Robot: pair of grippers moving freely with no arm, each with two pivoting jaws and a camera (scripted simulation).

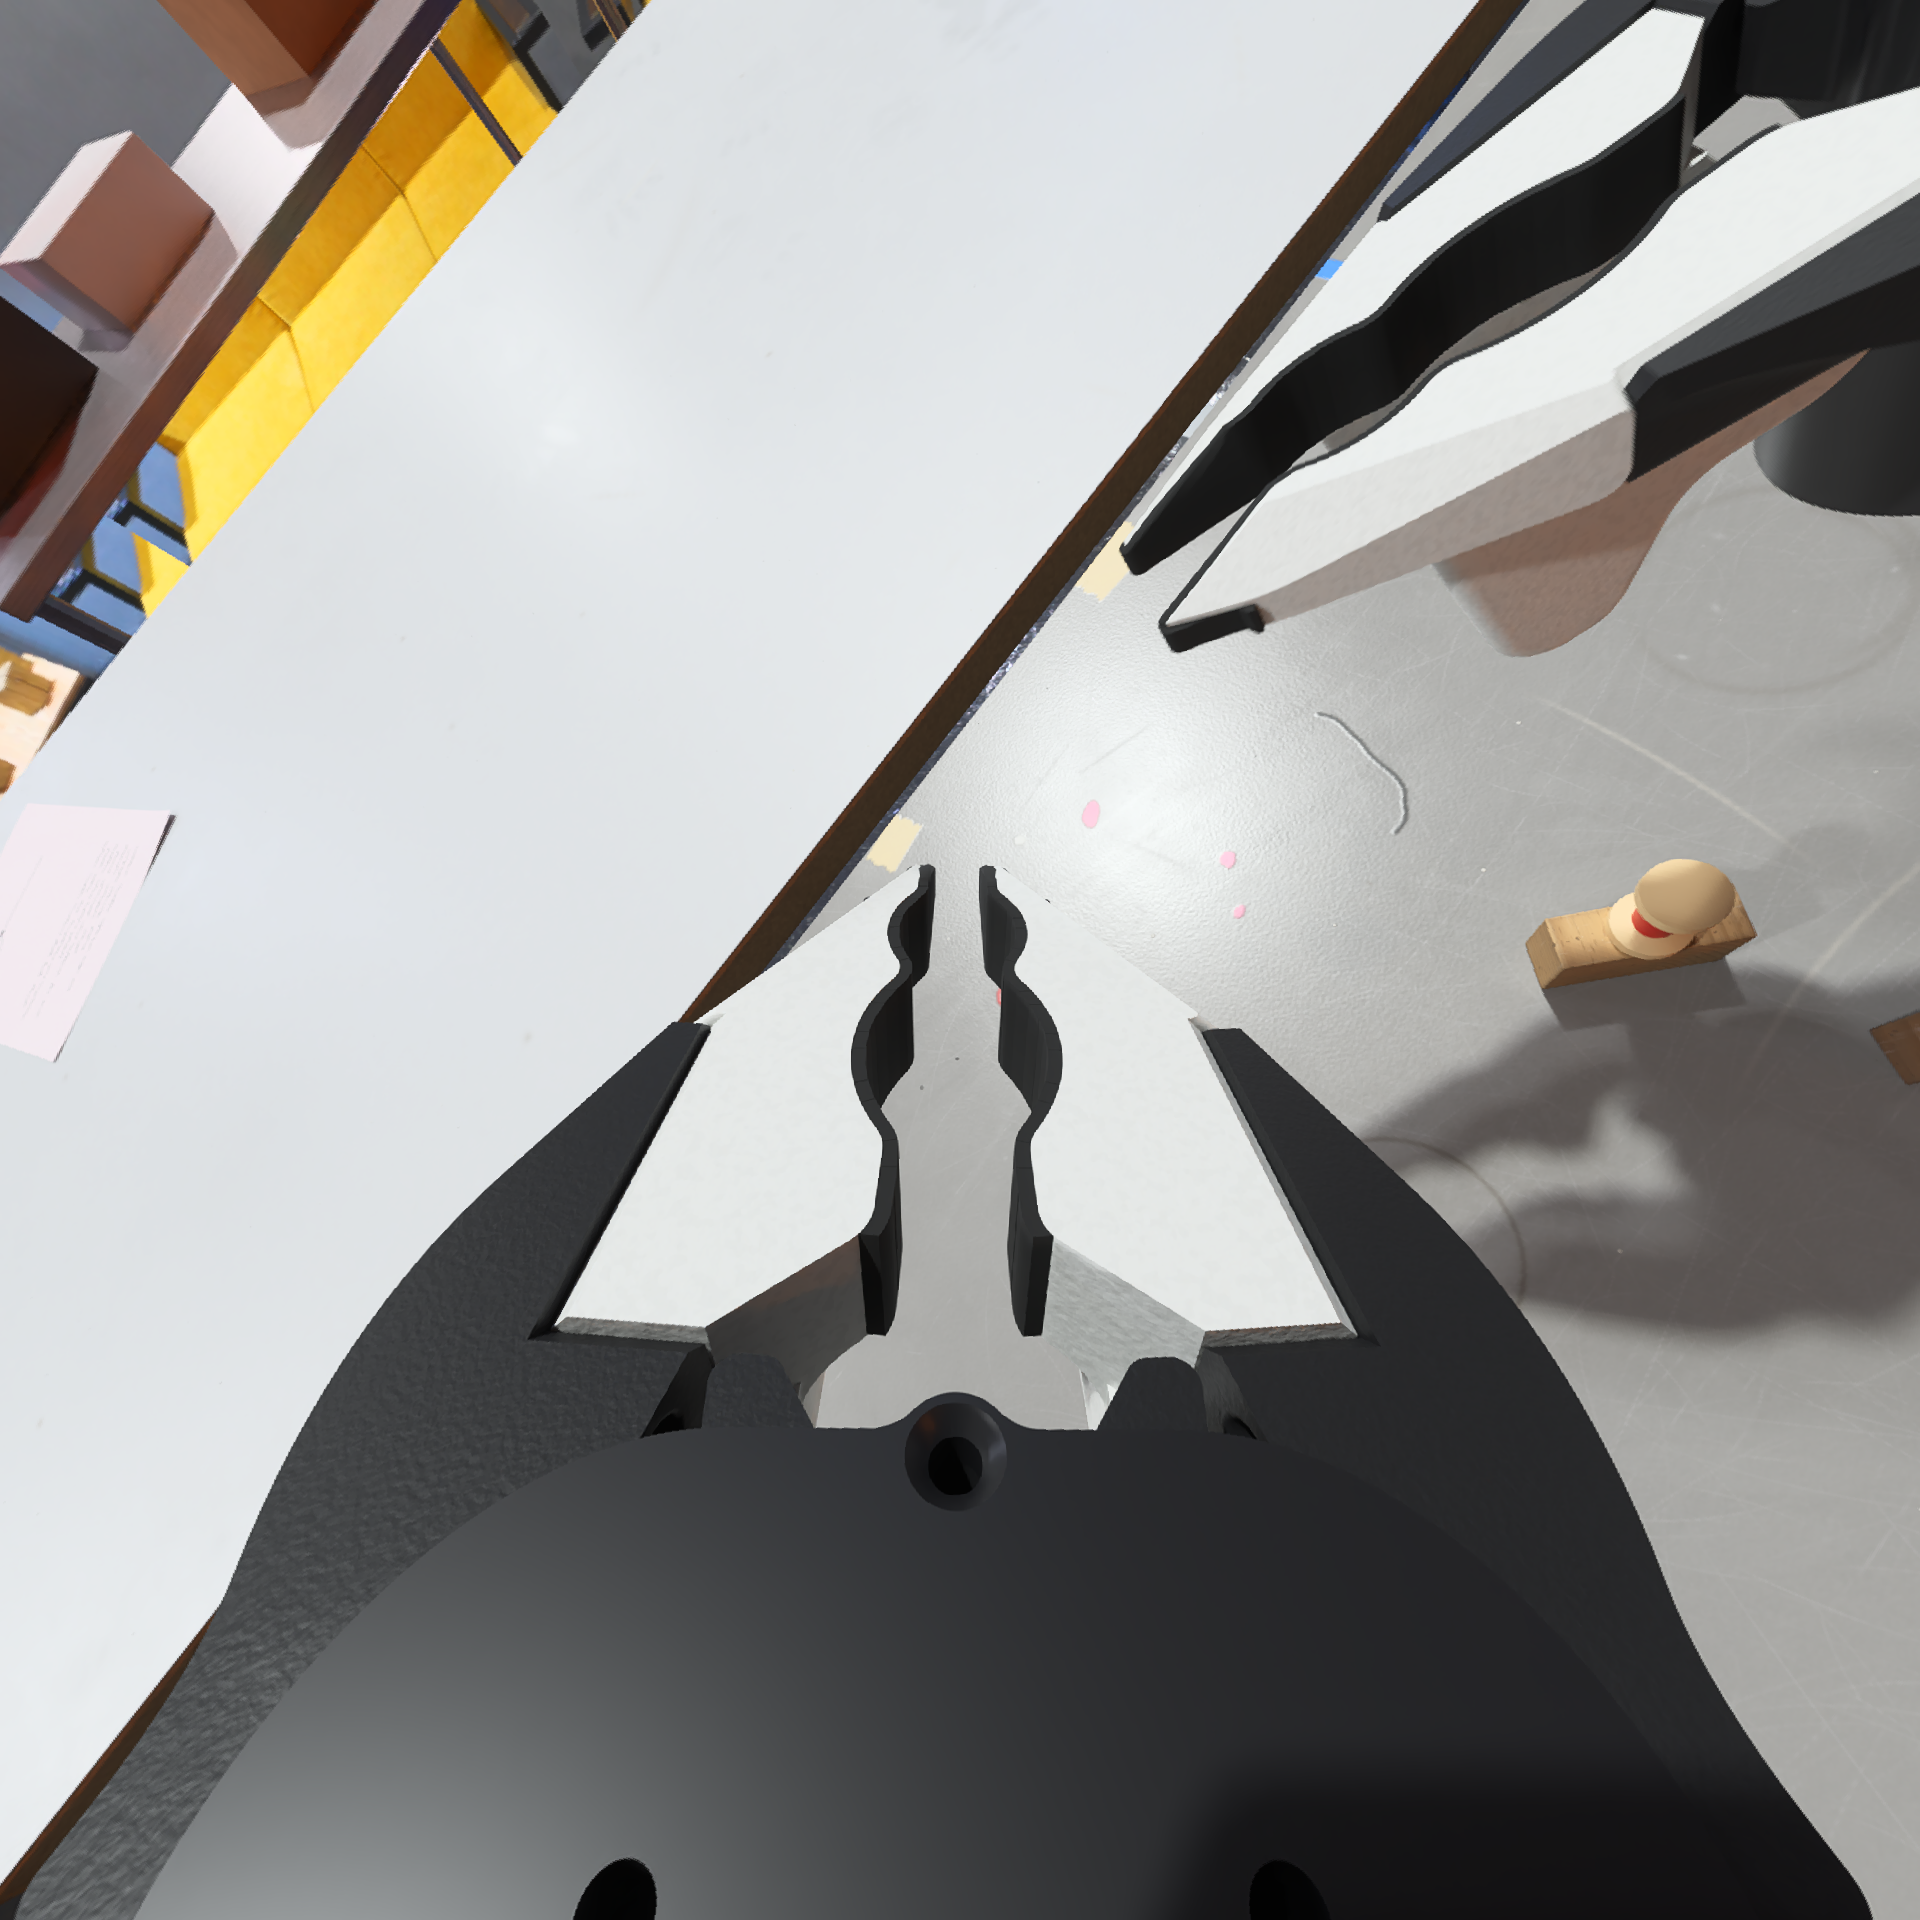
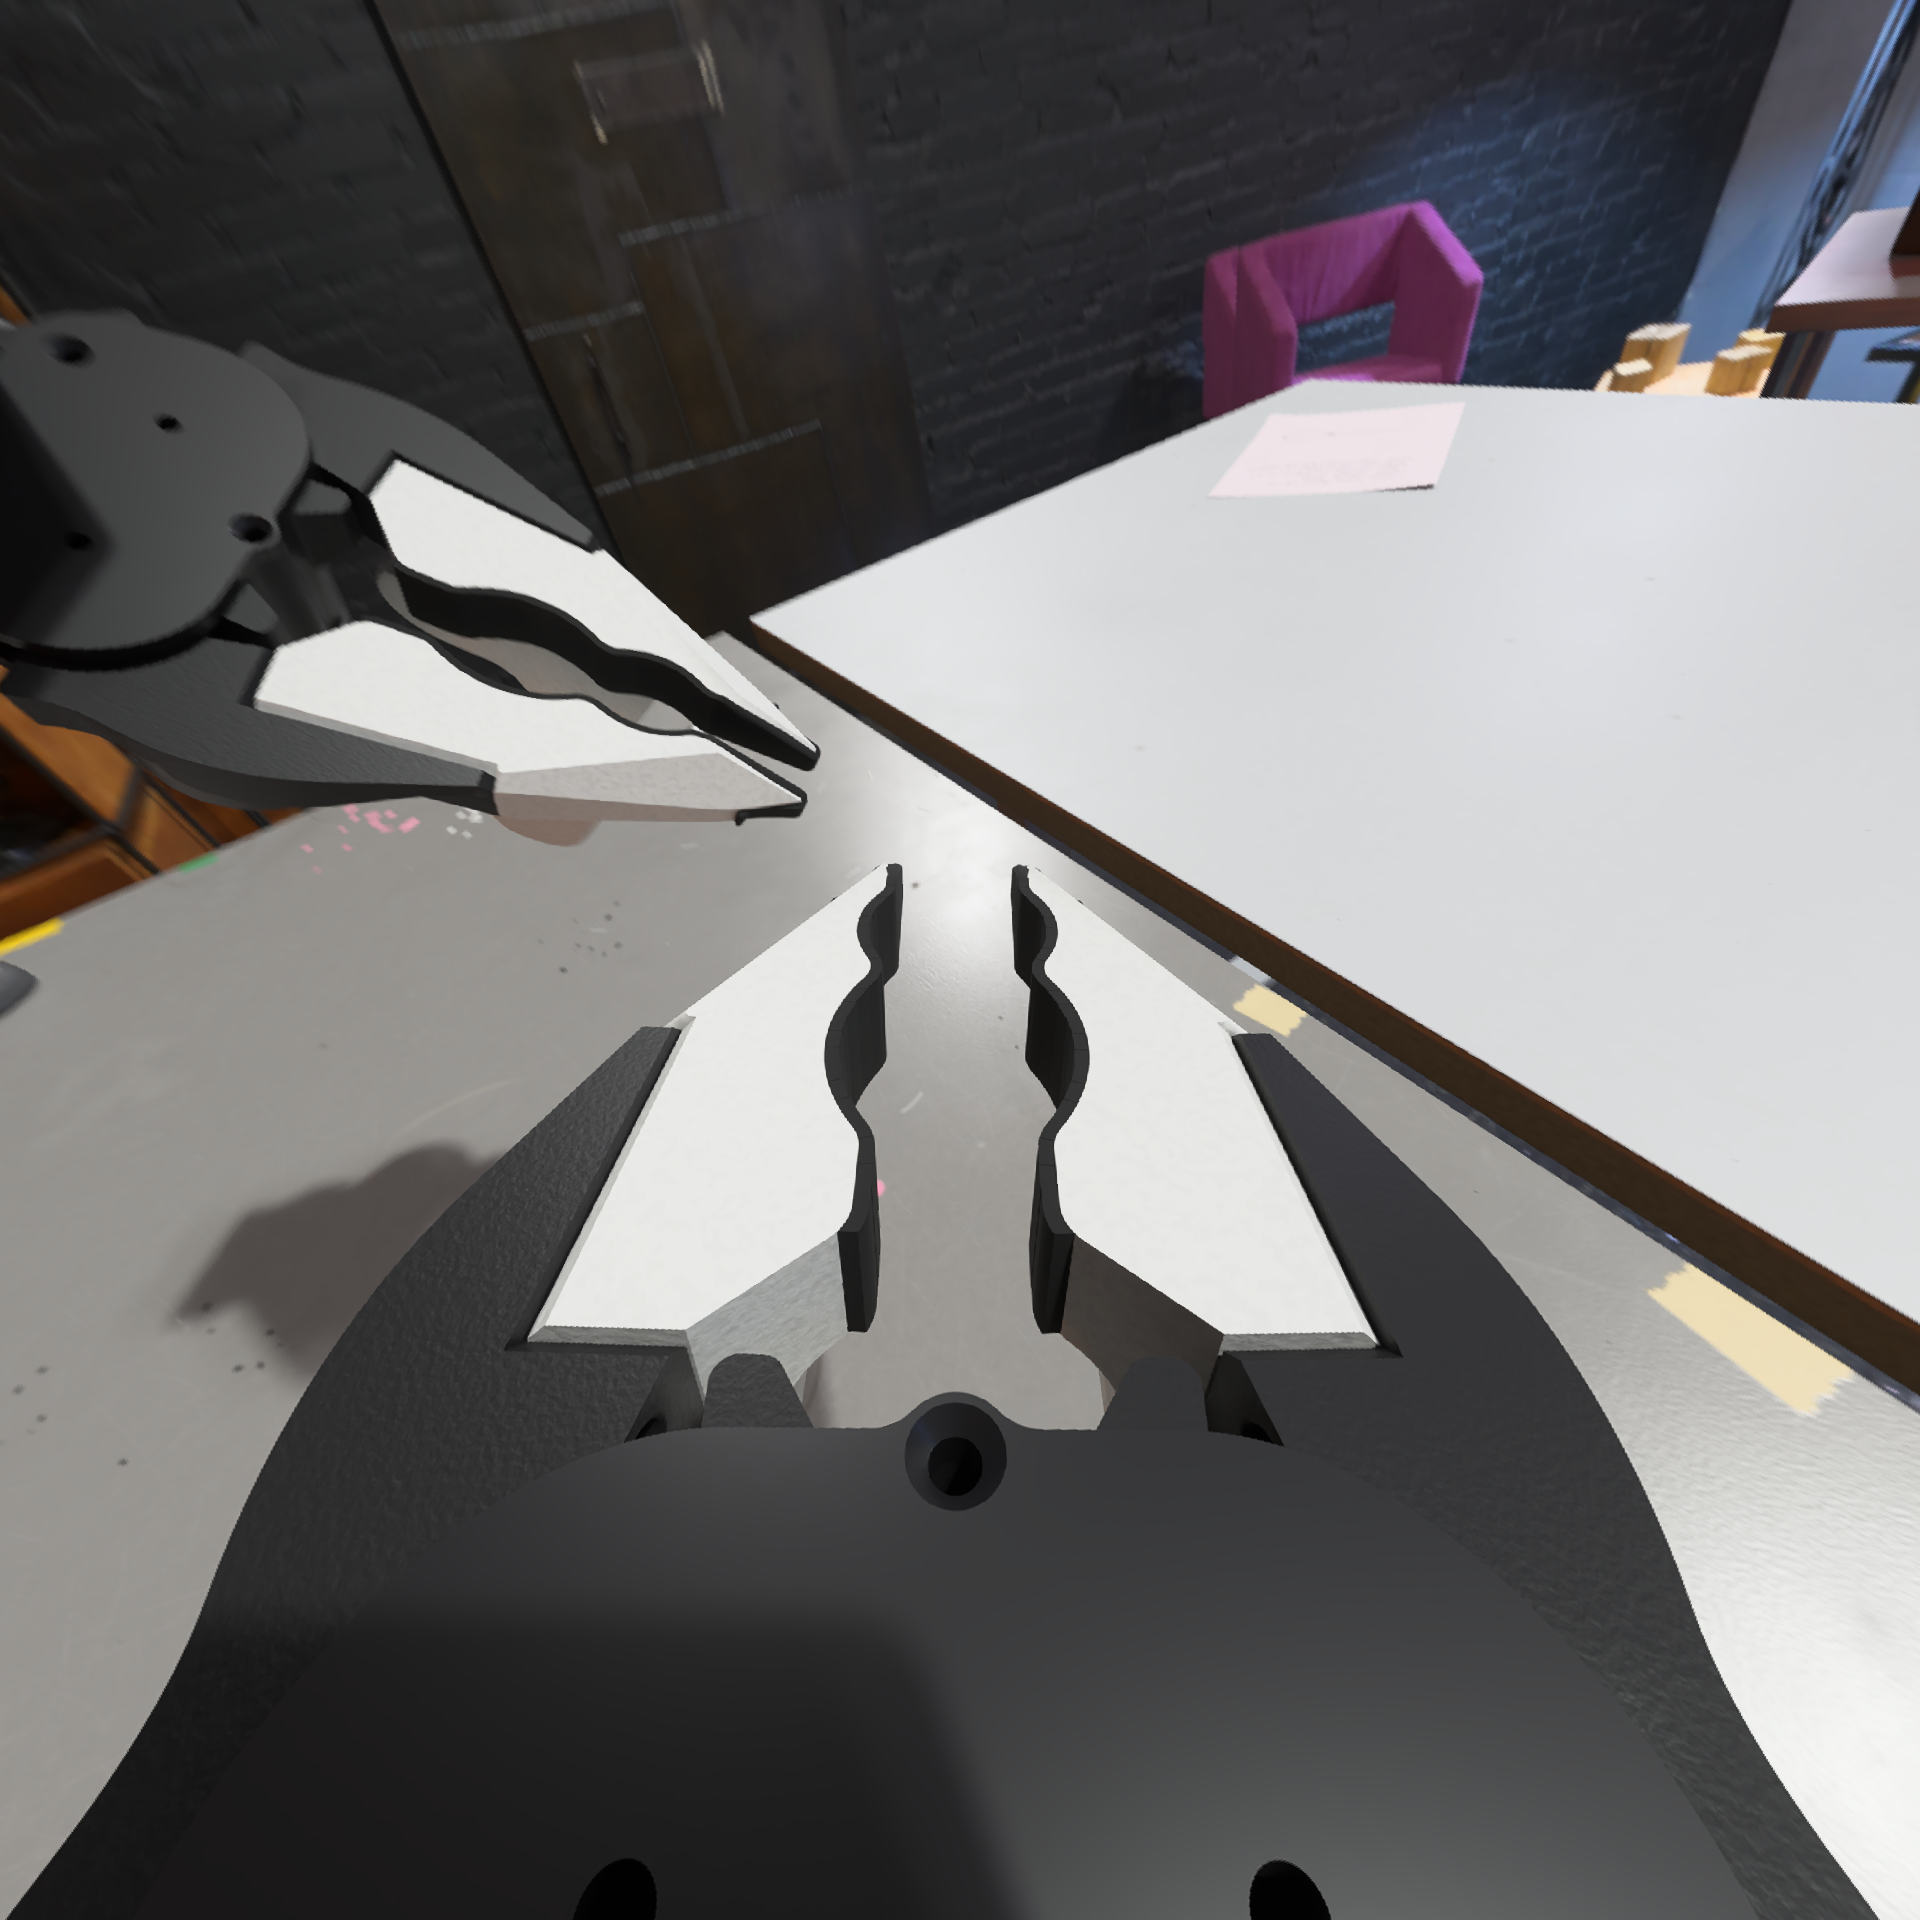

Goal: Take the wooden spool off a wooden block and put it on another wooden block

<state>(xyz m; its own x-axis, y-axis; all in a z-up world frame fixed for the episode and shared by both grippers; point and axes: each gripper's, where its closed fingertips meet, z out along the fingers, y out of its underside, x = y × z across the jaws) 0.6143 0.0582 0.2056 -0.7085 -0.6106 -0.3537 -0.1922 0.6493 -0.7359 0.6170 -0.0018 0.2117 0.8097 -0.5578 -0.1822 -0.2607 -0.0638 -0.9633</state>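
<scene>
The wooden spool [image 1: 1662,914], pale with a red band, stands on a wooden block [image 1: 1569,951] on the grey surface, at the right of the left wrist view. A corner of a second wooden block [image 1: 1901,1044] shows at the right edge. My left gripper [image 1: 956,878] is empty with its jaws a narrow gap apart, well to the left of the spool. It also shows in the right wrist view [image 2: 802,781]. My right gripper [image 2: 958,875] is open and empty. It also shows in the left wrist view [image 1: 1153,597], above and left of the spool. The right wrist view shows no spool or block.
A raised white table [image 1: 520,623] [image 2: 1455,727] with a dark edge borders the grey surface [image 1: 1351,831]; a pink sheet [image 2: 1340,447] lies on it. A black cylinder [image 1: 1839,457] stands beyond the right gripper. A magenta armchair [image 2: 1340,301] stands far back.
</scene>
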